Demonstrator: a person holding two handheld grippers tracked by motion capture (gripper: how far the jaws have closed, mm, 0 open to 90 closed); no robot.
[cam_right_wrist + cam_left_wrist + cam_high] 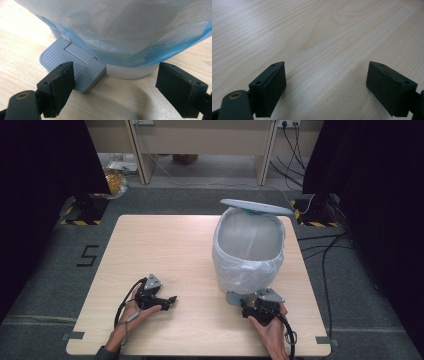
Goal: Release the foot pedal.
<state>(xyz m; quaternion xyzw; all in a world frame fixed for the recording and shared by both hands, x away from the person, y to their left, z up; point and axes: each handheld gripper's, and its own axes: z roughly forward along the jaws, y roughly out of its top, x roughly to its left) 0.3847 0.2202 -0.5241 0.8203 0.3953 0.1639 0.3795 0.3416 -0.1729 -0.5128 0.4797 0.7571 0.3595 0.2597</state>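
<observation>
1. The pedal bin [248,251] stands on the right half of the tabletop [165,250], lined with a white bag whose blue edge hangs over its lower wall. Its lid [257,206] is tipped up, so the step in hand looks like working the foot pedal [72,63].
2. The right tongs [248,308] sit low at the near foot of the bin. In the right gripper view their jaws stand apart with nothing clamped; one black jaw rests on or just over the near corner of the ribbed grey pedal, the other is off to the side near the bin's white base.
3. To hold the lid up, press straight down on the ribbed face, well in from the corner, so the jaw cannot slip off the edge.
4. Keep the jaws clear of the hanging bag film; snagging it could drag the liner down.
5. The light bin may tip toward the hand under pressure, so push gently and steadily.
6. The left tongs [159,301] lie wide apart over bare wood, well away from the bin, free to steady it if needed.
</observation>
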